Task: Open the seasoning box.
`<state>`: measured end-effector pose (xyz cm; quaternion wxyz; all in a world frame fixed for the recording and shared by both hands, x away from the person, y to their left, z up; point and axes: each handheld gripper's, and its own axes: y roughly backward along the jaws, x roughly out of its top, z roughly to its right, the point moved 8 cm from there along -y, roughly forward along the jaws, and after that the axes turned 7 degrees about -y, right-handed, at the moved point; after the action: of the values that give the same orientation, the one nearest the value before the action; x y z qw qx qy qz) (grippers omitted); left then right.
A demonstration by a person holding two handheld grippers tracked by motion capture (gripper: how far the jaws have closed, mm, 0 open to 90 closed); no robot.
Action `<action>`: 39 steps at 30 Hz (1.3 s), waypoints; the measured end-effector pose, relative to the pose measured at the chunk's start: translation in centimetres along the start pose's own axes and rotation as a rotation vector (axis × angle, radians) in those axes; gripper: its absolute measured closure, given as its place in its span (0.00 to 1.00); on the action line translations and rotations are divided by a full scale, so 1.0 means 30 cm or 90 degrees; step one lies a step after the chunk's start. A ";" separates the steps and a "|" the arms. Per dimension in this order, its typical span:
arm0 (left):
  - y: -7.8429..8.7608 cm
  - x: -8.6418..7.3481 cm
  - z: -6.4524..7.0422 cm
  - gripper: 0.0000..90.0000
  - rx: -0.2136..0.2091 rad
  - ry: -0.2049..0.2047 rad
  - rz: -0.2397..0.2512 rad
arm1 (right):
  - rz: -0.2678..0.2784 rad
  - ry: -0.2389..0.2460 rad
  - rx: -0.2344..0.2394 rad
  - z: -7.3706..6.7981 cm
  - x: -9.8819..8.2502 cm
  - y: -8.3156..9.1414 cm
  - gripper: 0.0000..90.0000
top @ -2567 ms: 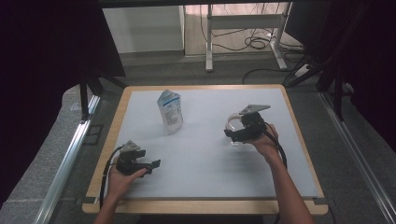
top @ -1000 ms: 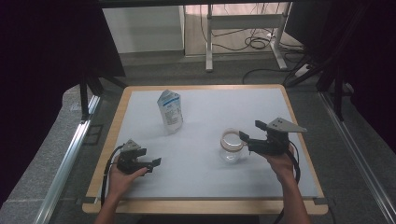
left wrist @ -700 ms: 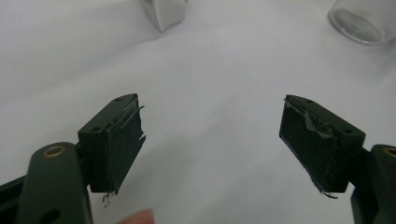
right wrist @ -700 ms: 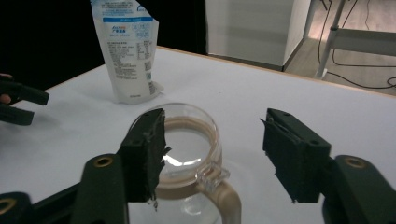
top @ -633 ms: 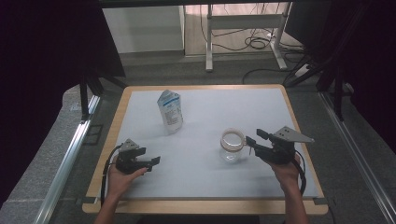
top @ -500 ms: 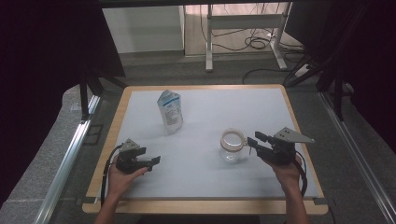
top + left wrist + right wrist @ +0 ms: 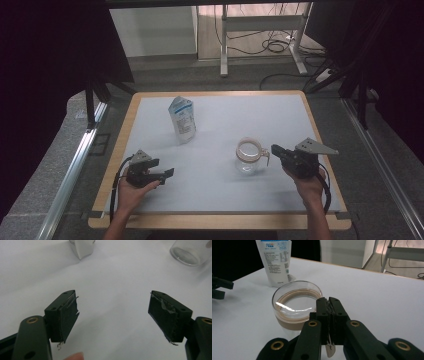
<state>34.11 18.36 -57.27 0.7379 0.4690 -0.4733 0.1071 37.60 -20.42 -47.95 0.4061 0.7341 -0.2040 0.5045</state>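
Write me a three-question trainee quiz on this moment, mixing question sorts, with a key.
1. True or false: the left tool has its jaws spread wide over bare table.
2. Multiple choice: the glass jar stands
A. inside the left tool
B. just in front of the right tool
C. on top of the white pouch
3. Fill in: the right tool's jaws are pressed ____ with a small tab between them.

Key
1. True: nothing lies between them.
2. B: the jar's rim sits right at the jaw tips; whether they touch is unclear.
3. together.
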 end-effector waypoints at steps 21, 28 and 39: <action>-0.035 -0.015 0.014 0.24 -0.007 -0.007 -0.022 | -0.013 -0.006 0.011 -0.009 -0.019 -0.068 1.00; -0.032 -0.011 0.019 0.26 -0.005 -0.016 -0.019 | -0.010 -0.001 0.006 -0.013 -0.021 -0.066 1.00; -0.030 -0.008 0.029 0.46 0.007 -0.037 -0.017 | -0.009 -0.004 0.004 -0.012 -0.024 -0.058 1.00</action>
<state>34.01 17.27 -57.90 0.7229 0.4822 -0.4874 0.0859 38.35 -19.19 -49.23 0.4068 0.7382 -0.1988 0.5000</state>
